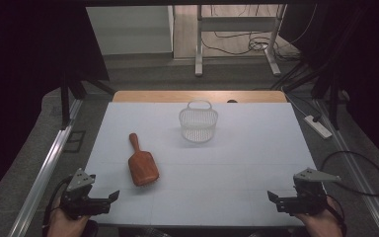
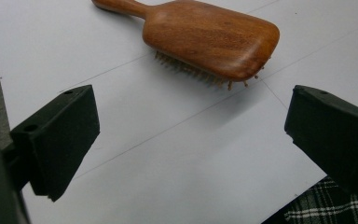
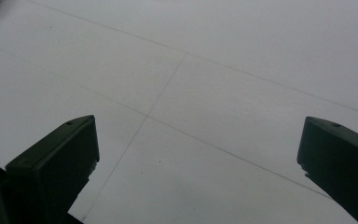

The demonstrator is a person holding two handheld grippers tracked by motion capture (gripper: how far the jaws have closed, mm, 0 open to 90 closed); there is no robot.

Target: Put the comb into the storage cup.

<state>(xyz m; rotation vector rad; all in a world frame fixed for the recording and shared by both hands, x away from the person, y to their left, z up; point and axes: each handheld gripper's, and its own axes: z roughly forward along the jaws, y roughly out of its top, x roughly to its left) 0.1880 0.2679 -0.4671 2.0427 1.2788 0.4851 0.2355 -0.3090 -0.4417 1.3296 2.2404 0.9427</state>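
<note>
Ahead of left gripper [image 2: 191,126], hairbrush [image 2: 205,35] bristles down, basket [image 1: 198,121] high view

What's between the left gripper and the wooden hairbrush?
Nothing visible. The left gripper sits at the table's near left edge with jaws open and empty, and only bare white surface lies between it and the wooden hairbrush, which lies bristles down just ahead.

On the table [image 1: 237,187], the hairbrush [image 1: 142,165] lies left of the basket [image 1: 198,123], nearer the person.
</note>
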